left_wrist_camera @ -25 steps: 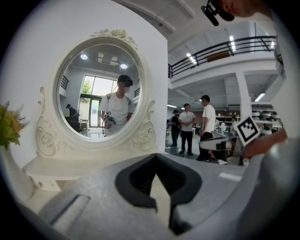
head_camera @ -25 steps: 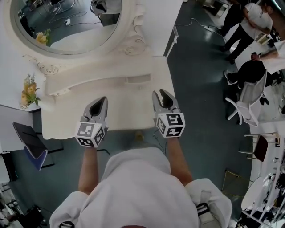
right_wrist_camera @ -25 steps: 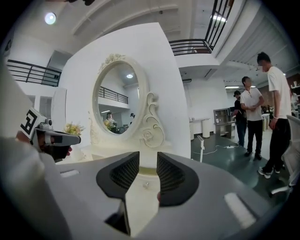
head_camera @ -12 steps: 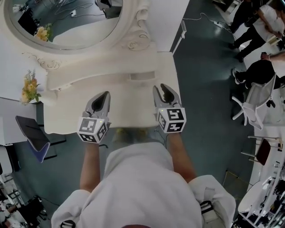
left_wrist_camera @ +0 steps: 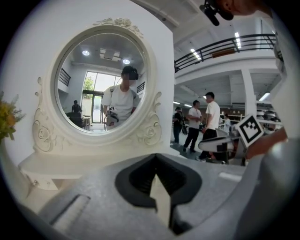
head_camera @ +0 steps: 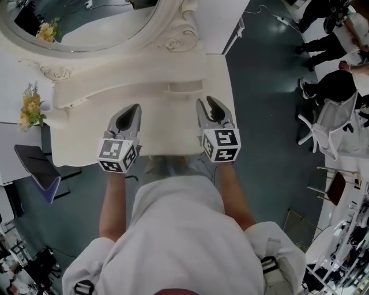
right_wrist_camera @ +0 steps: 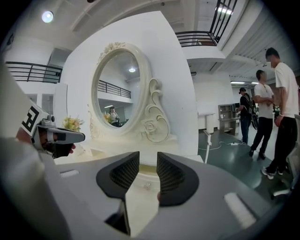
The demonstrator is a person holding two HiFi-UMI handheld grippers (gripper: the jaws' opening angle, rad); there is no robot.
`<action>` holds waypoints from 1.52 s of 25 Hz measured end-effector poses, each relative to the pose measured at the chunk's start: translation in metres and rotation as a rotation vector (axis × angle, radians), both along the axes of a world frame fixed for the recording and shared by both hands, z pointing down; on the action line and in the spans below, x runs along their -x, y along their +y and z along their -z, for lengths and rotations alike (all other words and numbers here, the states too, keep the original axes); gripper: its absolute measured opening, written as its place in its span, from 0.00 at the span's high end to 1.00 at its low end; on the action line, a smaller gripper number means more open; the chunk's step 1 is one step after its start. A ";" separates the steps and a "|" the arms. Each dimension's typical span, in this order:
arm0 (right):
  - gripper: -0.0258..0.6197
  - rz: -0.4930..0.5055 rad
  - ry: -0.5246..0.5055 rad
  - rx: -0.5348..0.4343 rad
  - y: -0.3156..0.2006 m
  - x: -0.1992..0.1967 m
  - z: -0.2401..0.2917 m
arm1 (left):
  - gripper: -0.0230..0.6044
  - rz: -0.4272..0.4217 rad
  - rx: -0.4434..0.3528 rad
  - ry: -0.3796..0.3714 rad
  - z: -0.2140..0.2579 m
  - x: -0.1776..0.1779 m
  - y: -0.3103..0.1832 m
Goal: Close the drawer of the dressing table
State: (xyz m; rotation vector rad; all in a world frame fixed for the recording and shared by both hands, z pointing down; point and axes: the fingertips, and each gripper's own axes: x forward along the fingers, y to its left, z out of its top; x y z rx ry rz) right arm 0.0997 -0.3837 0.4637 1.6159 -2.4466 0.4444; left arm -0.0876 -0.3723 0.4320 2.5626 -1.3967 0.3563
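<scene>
The cream dressing table stands in front of me under its oval mirror. A small drawer in the shelf below the mirror juts out a little from the shelf front. Its small knob shows in the gap of my right gripper, which is open a little and holds nothing. That right gripper hovers over the tabletop, short of the drawer. My left gripper hovers over the tabletop further left. In its own view the left gripper is shut with its pads touching, empty.
Yellow flowers stand at the table's left end, with a dark seat on the floor beside it. To the right are people, a white chair and a cable on the floor.
The head view has drifted and the table now sits slightly closer to my body. Both grippers keep about the same place over the tabletop, and their jaws are unchanged.
</scene>
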 end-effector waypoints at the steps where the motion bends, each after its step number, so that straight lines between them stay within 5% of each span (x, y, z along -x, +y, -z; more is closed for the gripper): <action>1: 0.78 0.002 0.007 0.002 -0.001 0.002 -0.002 | 0.96 0.001 0.003 0.002 -0.002 0.002 -0.002; 14: 0.78 -0.011 0.021 0.097 -0.011 0.018 -0.058 | 0.97 -0.006 0.030 -0.025 -0.042 0.018 -0.009; 38: 0.78 -0.019 0.006 0.255 -0.046 0.036 -0.150 | 0.97 0.014 0.220 0.000 -0.141 0.018 -0.023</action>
